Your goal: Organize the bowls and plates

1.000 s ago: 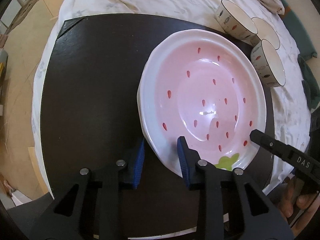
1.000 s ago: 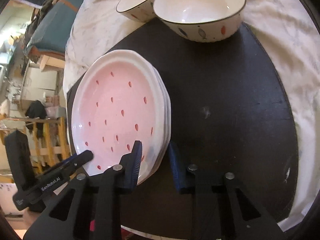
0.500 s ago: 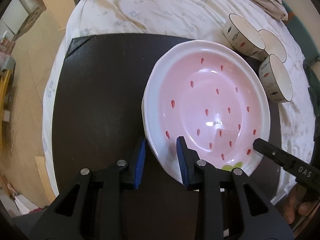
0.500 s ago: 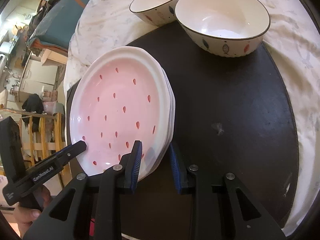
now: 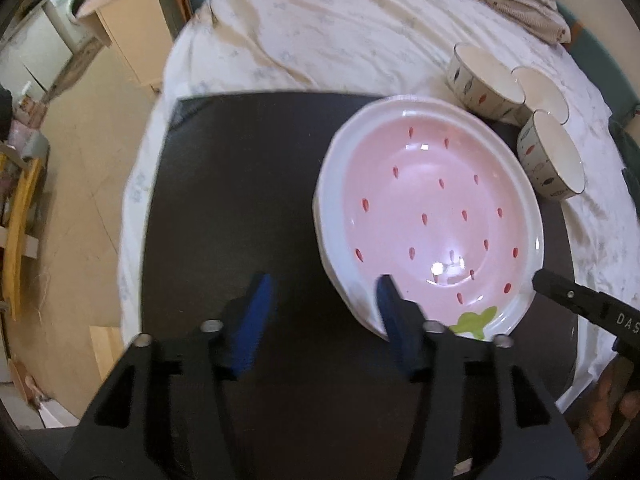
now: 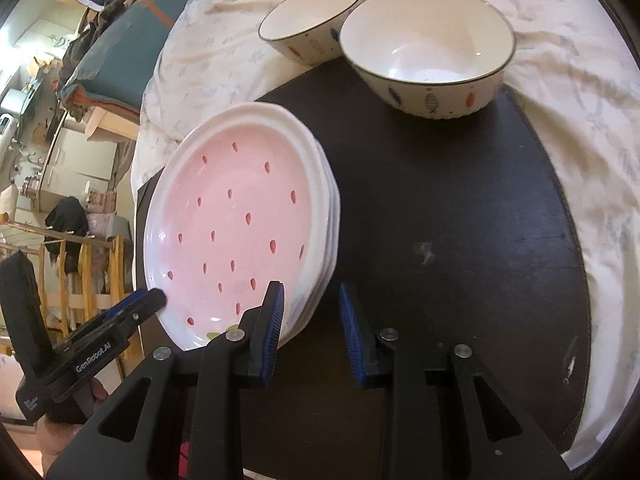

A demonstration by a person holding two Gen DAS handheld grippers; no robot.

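Observation:
A stack of pink strawberry-pattern plates (image 5: 432, 216) with white rims lies on a black mat (image 5: 240, 184); it also shows in the right wrist view (image 6: 240, 224). My left gripper (image 5: 324, 300) is open, its right finger over the stack's near rim, its left finger over the mat. My right gripper (image 6: 312, 308) is open, its left finger over the stack's near rim and its right finger over the mat. Three white bowls with fish patterns (image 5: 552, 156) stand beyond the plates; the nearest bowl (image 6: 428, 48) sits at the mat's far edge.
The mat lies on a white floral cloth (image 5: 340, 28) over a round table. The table's edge and a beige floor (image 5: 80, 184) are at the left. A teal cushion (image 6: 120, 52) and wooden furniture (image 6: 80, 280) lie beyond the table.
My left gripper has opened wide and let go of the plate stack's rim. My right gripper has also opened wider. Both have drawn back slightly, and the plates rest on the mat.

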